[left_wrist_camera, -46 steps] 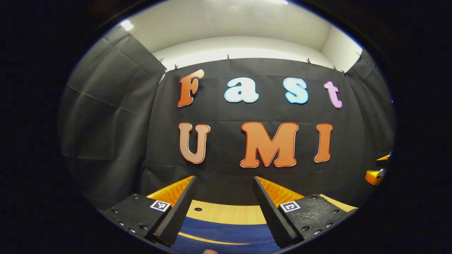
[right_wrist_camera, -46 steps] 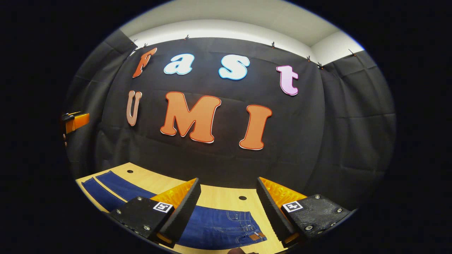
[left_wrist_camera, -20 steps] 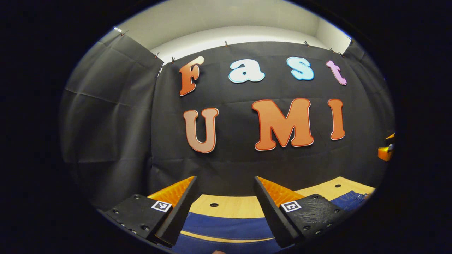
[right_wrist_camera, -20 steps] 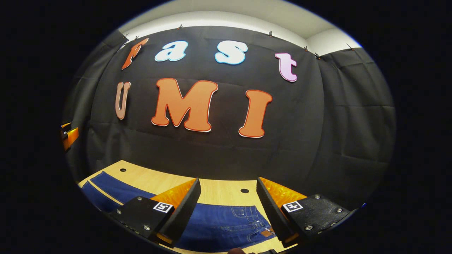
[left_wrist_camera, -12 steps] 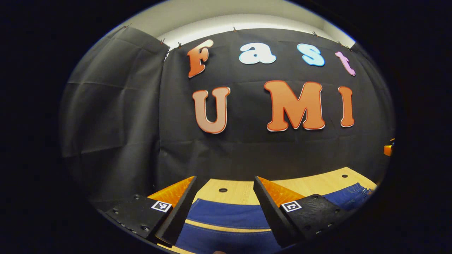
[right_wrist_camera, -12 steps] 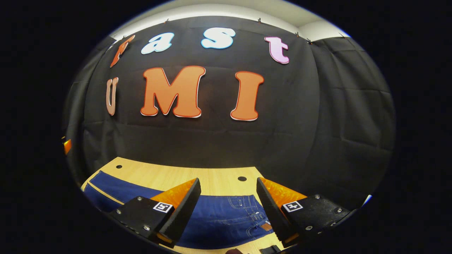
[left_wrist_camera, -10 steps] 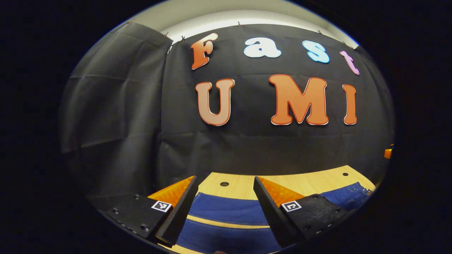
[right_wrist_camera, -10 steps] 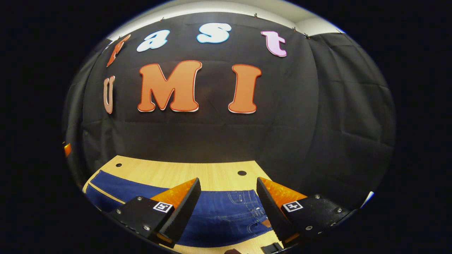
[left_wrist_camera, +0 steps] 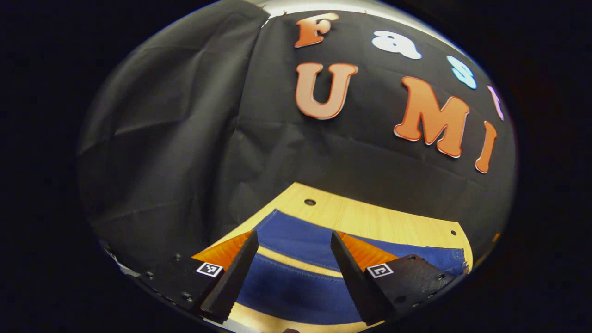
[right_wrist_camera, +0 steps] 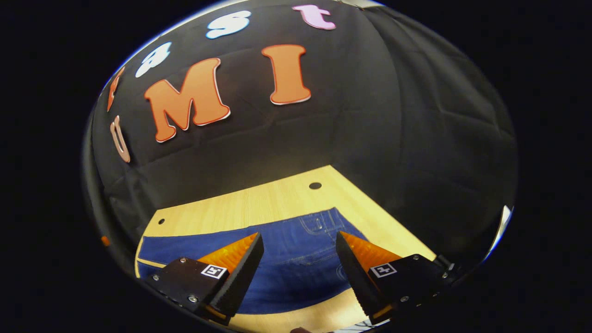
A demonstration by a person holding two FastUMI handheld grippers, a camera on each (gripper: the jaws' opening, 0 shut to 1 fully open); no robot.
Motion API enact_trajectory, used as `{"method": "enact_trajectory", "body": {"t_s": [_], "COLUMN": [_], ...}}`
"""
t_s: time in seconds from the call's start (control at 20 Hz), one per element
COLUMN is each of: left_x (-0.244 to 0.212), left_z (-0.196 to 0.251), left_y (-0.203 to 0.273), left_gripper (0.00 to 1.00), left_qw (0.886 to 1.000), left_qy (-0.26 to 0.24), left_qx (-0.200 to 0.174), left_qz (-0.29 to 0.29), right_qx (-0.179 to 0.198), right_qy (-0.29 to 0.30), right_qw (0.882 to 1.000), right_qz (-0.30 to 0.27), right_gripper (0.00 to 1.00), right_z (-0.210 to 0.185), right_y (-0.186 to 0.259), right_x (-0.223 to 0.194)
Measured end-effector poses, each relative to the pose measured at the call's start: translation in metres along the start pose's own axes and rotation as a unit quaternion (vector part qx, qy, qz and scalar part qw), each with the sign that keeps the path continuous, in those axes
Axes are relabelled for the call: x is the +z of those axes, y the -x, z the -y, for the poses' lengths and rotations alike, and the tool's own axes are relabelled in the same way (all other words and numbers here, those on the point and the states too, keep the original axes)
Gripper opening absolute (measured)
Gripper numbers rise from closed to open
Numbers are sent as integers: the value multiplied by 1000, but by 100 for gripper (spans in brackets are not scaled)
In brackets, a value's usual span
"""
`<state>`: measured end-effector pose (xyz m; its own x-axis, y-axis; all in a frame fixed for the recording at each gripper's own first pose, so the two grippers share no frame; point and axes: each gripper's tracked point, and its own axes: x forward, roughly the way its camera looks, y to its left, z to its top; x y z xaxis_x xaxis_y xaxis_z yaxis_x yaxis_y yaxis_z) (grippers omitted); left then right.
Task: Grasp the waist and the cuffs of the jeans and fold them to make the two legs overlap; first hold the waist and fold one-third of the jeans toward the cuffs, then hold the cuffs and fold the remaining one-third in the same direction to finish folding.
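Note:
Dark blue jeans (left_wrist_camera: 289,292) lie flat on the light wooden table (left_wrist_camera: 370,219), their two legs side by side with a thin strip of table between them. My left gripper (left_wrist_camera: 292,235) hovers open above the legs near the cuff end, holding nothing. In the right gripper view the jeans (right_wrist_camera: 296,259) show their waist end, with a stitched pocket (right_wrist_camera: 319,224) and belt loops. My right gripper (right_wrist_camera: 299,236) hangs open over that waist part, nothing between its fingers. The near edge of the jeans is hidden under both grippers.
The table's far edge meets the black cloth wall (left_wrist_camera: 185,138). Small round holes (right_wrist_camera: 315,185) sit in the tabletop near its far corners. Bare wood (right_wrist_camera: 259,203) lies between the jeans and the wall.
Both grippers have tipped down toward the table and rolled, the left one swinging left. Much more of the jeans and tabletop now shows. Both stay open.

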<state>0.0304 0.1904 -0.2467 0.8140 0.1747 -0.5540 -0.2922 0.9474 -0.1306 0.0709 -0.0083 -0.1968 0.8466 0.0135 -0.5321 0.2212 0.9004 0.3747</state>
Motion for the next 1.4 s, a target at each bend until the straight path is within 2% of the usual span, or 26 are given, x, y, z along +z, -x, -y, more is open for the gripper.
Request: {"method": "enact_trajectory", "body": {"t_s": [0.1, 0.15, 0.25, 0.4, 0.5, 0.55, 1.15, 1.4], "left_x": [-16, -27, -42, -67, -92, -102, -167, -184], "left_z": [-15, -24, -43, -75, -87, -95, -151, -164], "left_y": [-3, -6, -11, -14, -16, -19, -22, -31], "left_gripper": [97, 98, 97, 98, 95, 98, 98, 98], "left_qw": [999, 997, 991, 976, 962, 956, 902, 884], "left_qy": [41, 63, 111, 187, 233, 248, 348, 386], "left_qx": [5, 11, 23, 39, 47, 54, 100, 97], "left_qz": [-30, -44, -71, -106, -138, -150, -235, -244], "right_qx": [-6, -5, -7, -7, -7, -9, -28, -23], "right_qy": [-33, -49, -74, -115, -148, -160, -219, -248], "right_qw": [999, 998, 995, 988, 982, 979, 954, 945], "right_qz": [-31, -45, -66, -100, -120, -127, -202, -213], "right_gripper": [100, 97, 97, 97, 98, 97, 98, 98], "right_z": [12, 14, 21, 32, 39, 42, 58, 65], "right_y": [-6, -9, -14, -20, -28, -28, -51, -60], "right_x": [-17, -23, -34, -49, -59, -63, -115, -121]}}
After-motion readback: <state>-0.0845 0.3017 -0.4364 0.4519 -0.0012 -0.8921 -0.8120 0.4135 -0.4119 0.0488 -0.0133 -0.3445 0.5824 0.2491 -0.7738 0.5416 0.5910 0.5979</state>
